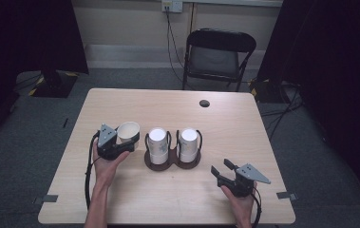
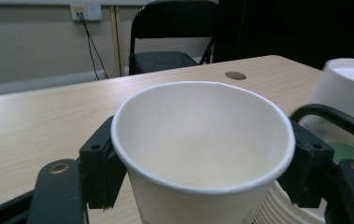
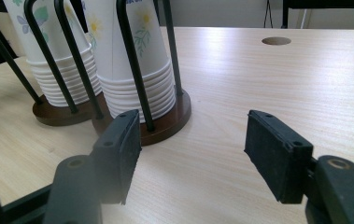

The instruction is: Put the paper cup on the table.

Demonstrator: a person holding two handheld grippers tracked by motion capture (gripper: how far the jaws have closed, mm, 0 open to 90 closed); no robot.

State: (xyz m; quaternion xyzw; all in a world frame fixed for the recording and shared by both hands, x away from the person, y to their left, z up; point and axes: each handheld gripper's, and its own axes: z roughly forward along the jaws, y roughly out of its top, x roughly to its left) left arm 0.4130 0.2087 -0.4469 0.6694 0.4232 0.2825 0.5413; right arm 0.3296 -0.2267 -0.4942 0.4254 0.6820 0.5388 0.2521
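A single white paper cup (image 1: 128, 131) stands mouth-up between the jaws of my left gripper (image 1: 131, 141), just left of the cup rack. In the left gripper view the pads press on both sides of the cup (image 2: 202, 135) below its rim, so the left gripper (image 2: 202, 175) is shut on it. The rack (image 1: 172, 163) has a dark brown base and black wire loops, and holds two stacks of upside-down flowered cups (image 1: 157, 140) (image 1: 188, 139). My right gripper (image 1: 220, 167) rests near the table's front right, open, with bare table between the jaws of the right gripper (image 3: 191, 149); the rack (image 3: 165, 126) stands ahead and to their left.
The wooden table (image 1: 120, 102) has a round cable hole (image 1: 204, 103) at the back. A black folding chair (image 1: 218, 57) stands behind the table. Bare tabletop lies between the rack and the front edge.
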